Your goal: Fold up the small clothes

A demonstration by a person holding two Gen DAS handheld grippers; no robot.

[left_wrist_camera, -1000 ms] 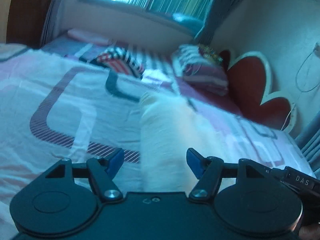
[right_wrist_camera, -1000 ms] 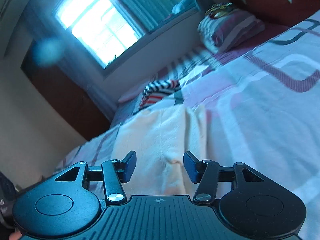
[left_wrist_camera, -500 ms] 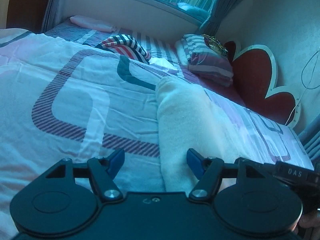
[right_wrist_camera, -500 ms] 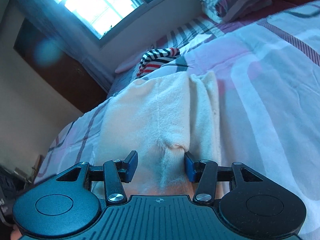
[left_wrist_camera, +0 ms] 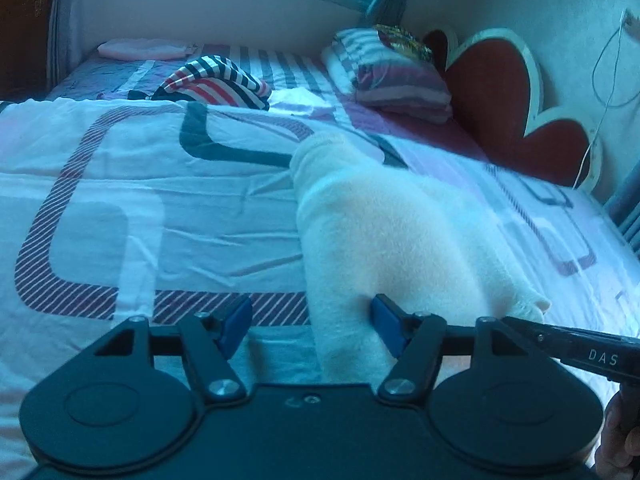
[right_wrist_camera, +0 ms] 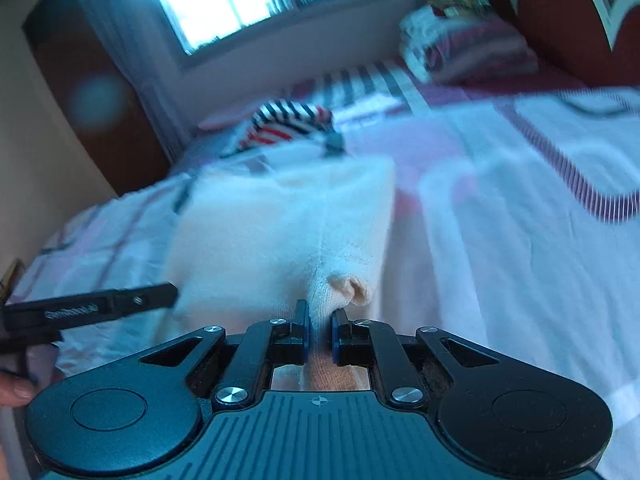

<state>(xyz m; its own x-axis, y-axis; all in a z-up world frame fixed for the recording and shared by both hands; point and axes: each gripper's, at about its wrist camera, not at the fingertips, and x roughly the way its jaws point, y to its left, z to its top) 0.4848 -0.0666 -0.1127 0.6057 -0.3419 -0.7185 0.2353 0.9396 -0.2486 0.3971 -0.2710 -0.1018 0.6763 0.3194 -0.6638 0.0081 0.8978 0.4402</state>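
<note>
The cream knitted garment (right_wrist_camera: 280, 232) lies flat on the bed's patterned quilt (left_wrist_camera: 120, 184), well in front of the striped garment (left_wrist_camera: 216, 80) near the window. The right gripper (right_wrist_camera: 320, 334) has just been closing and now pinches the cream garment's near edge; the left gripper (left_wrist_camera: 310, 326) stands half open, one finger beside that edge, holding nothing. This looks like the grasping step: next, the left must close before lifting the edge over towards the striped garment

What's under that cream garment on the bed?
The cream garment lies on the patterned bedsheet, whose stripes run up to its edge. Whatever lies beneath it is covered. Its near edge is pinched in the right gripper.
</note>
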